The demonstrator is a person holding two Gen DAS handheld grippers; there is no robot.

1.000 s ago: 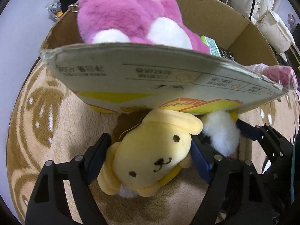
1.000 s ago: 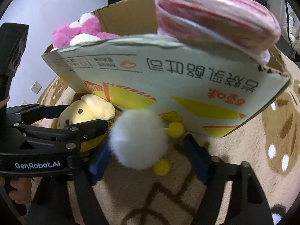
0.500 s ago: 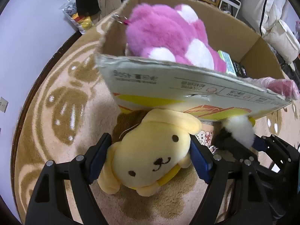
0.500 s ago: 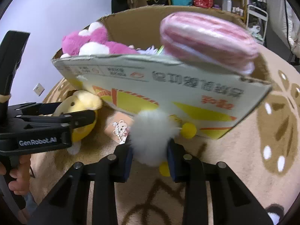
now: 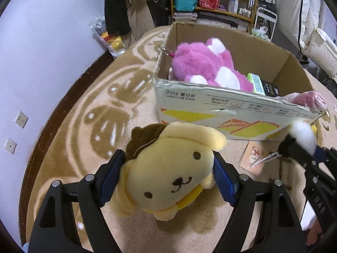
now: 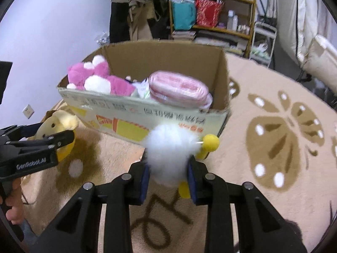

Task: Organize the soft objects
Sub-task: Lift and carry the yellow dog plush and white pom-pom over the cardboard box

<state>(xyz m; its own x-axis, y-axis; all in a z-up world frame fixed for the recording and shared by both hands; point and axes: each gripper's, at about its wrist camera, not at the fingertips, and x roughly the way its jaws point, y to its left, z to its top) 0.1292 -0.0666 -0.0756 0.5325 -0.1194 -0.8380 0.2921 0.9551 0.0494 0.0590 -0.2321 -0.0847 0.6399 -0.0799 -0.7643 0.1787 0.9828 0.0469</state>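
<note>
Both grippers had risen since the earlier frame. Left gripper (image 5: 166,177) clamped the yellow dog plush (image 5: 168,175), right gripper (image 6: 168,174) clamped the white pompom toy (image 6: 168,147); both off the rug (image 6: 273,126), short of the cardboard box (image 6: 168,113), where a pink plush (image 5: 206,69) already sat.

Box print (image 6: 164,113) blurred; card (image 5: 253,158) motif indistinct.

Count: 1 cardboard box (image 5: 229,107), 12 o'clock. Plush toys: 4 total, 1 yellow dog (image 5: 168,175), 1 white pompom toy (image 6: 168,154), 1 pink bear (image 5: 202,67), 1 pink striped cushion (image 6: 179,88). 1 card (image 5: 253,158) at 3 o'clock. 2 grippers.
</note>
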